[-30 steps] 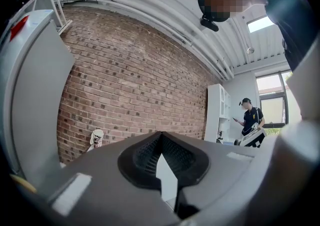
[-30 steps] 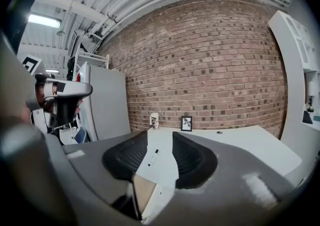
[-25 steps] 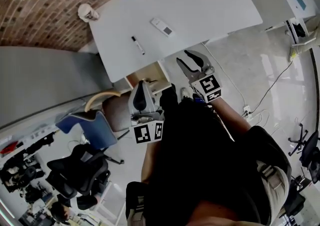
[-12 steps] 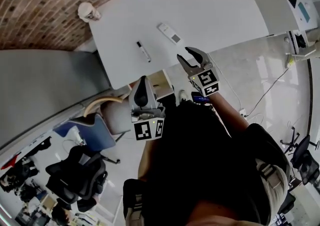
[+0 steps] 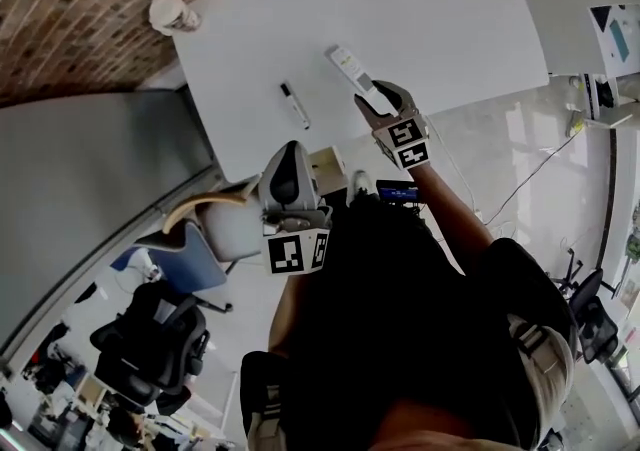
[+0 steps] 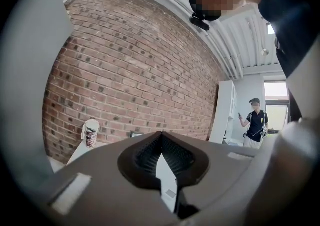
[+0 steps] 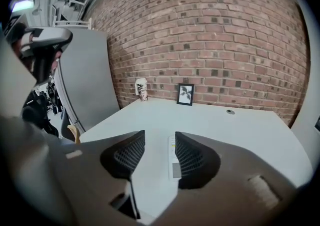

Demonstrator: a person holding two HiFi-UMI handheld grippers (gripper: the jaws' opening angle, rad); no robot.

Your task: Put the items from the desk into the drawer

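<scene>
While left gripper (image 5: 290, 151) jaws together, right gripper (image 5: 379, 97) jaws just opening, remote (image 5: 349, 66) between, near desk (image 5: 450, 29) edge

A red-brown brick wall (image 5: 70, 9) runs along the far side, and a plain grey partition (image 5: 90, 169) stands to its left. Near the partition are a blue chair (image 5: 170, 249), a chair with a curved wooden back (image 5: 205, 202) and a black office chair (image 5: 145, 344). A thin cable (image 5: 540, 164) trails over the glossy pale floor (image 5: 500, 129). In the left gripper view a person (image 6: 256, 125) in dark clothes stands beside a tall white cabinet (image 6: 222, 112), under a ribbed white ceiling (image 6: 240, 39)
</scene>
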